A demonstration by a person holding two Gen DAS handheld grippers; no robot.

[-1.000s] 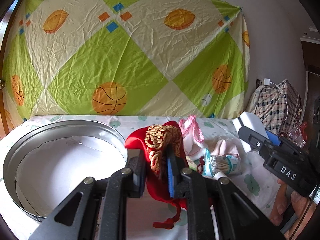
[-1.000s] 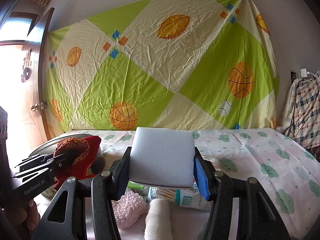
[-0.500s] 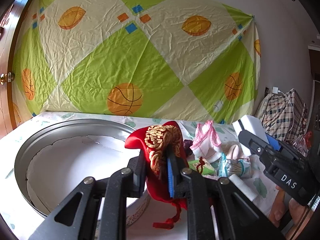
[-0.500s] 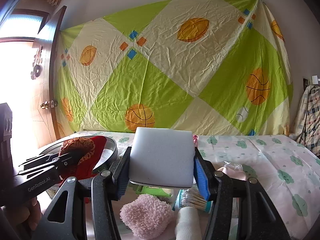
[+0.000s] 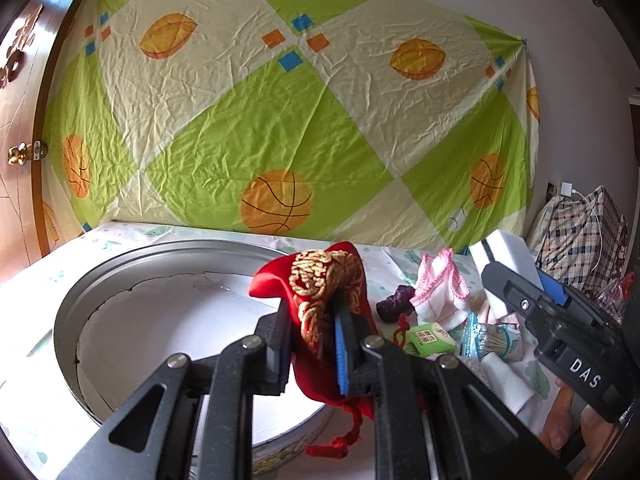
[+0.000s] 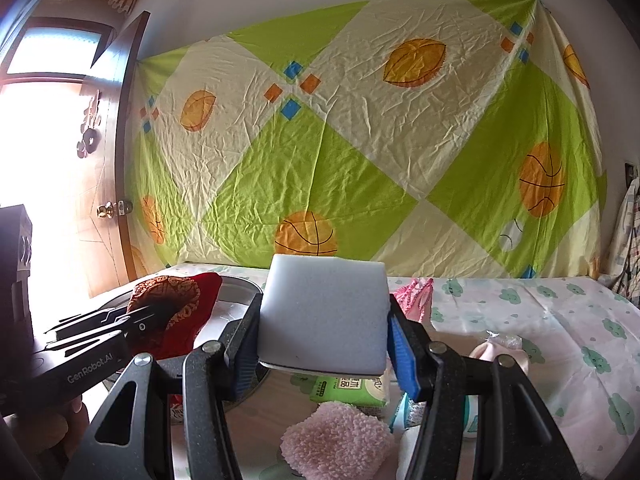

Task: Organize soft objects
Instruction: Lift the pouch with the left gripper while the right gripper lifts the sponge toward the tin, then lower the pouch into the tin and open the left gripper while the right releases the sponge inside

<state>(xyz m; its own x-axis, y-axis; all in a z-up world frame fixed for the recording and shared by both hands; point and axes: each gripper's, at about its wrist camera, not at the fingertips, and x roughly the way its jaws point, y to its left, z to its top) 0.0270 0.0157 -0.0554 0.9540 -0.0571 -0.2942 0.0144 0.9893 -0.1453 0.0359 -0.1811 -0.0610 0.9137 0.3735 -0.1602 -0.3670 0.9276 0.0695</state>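
My left gripper (image 5: pixel 314 332) is shut on a red pouch with gold embroidery (image 5: pixel 326 280), held above the right rim of a round metal tin (image 5: pixel 66 312) lined in white. My right gripper (image 6: pixel 322 334) is shut on a white sponge block (image 6: pixel 324 312), its pads pressing both sides. In the right wrist view the left gripper (image 6: pixel 132 318) with the red pouch (image 6: pixel 180 294) shows at the left, by the tin's rim (image 6: pixel 240 282). In the left wrist view the right gripper (image 5: pixel 508 276) and the sponge (image 5: pixel 508 250) stand at the right.
Soft items lie on the cloud-print sheet (image 6: pixel 540 320): a pink-trimmed white cloth (image 5: pixel 440 284), a dark purple bundle (image 5: pixel 394 304), a green tissue pack (image 5: pixel 430 338), a fluffy pink cloth (image 6: pixel 336 436). A patterned sheet (image 5: pixel 280 120) hangs behind. A plaid bag (image 5: pixel 580 236) stands right, a wooden door (image 6: pixel 108 200) left.
Both grippers have shifted left with their loads. The tin now fills more of the left wrist view and the red pouch sits over its rim. Neither grip changed.
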